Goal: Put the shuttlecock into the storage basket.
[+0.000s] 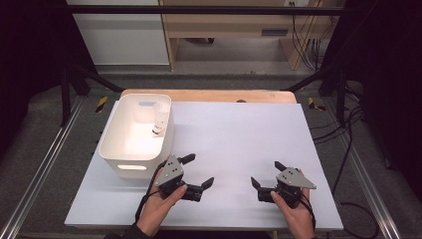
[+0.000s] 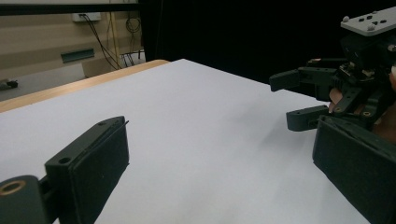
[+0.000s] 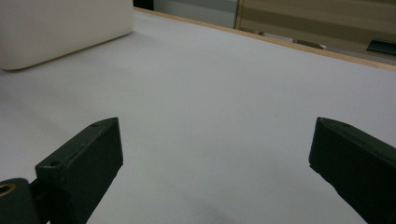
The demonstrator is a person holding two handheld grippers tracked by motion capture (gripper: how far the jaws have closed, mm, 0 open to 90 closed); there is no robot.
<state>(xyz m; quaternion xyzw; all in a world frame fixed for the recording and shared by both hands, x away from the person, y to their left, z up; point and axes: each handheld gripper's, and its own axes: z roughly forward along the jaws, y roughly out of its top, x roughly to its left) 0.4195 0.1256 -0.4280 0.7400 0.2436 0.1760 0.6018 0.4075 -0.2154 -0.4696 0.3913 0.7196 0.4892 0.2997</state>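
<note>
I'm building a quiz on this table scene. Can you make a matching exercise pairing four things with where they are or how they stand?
Things:
1. white plastic bin
2. small clear bottle
3. left gripper
4. right gripper

Places or states:
A. inside the bin, against its right wall
B. jaws open, beside the bin's near right corner
C. on the left part of the white table sheet
D. jaws open, over the sheet's near right part

Pairs: 1-C, 2-A, 3-B, 4-D

Bright overhead light, dark surrounds, soft shadows, blurred near foreground
</note>
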